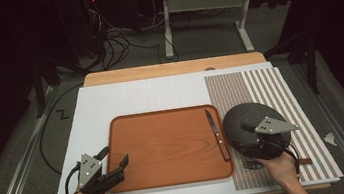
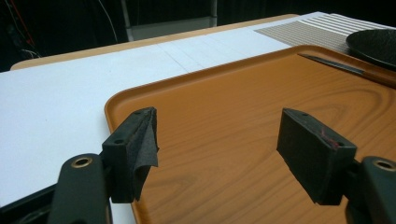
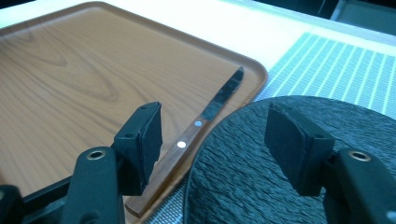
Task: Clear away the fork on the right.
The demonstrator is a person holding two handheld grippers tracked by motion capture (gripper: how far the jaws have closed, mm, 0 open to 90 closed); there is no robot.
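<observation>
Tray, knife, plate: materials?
Tray: looks like wood or wood-print laminate, with visible grain and a smooth satin surface.
Knife: dark metal-looking blade, brown wooden-looking handle with two pale rivets.
Plate: black, matte, rough woven-like texture; material unclear.

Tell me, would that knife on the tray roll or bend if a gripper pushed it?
Probably neither. The knife lies flat along the right edge of the wooden tray, so it would likely slide on the smooth surface. Its riveted wooden handle and thin dark blade look stiff. It seems light, and being thin and low it may be tricky to pinch.
</observation>
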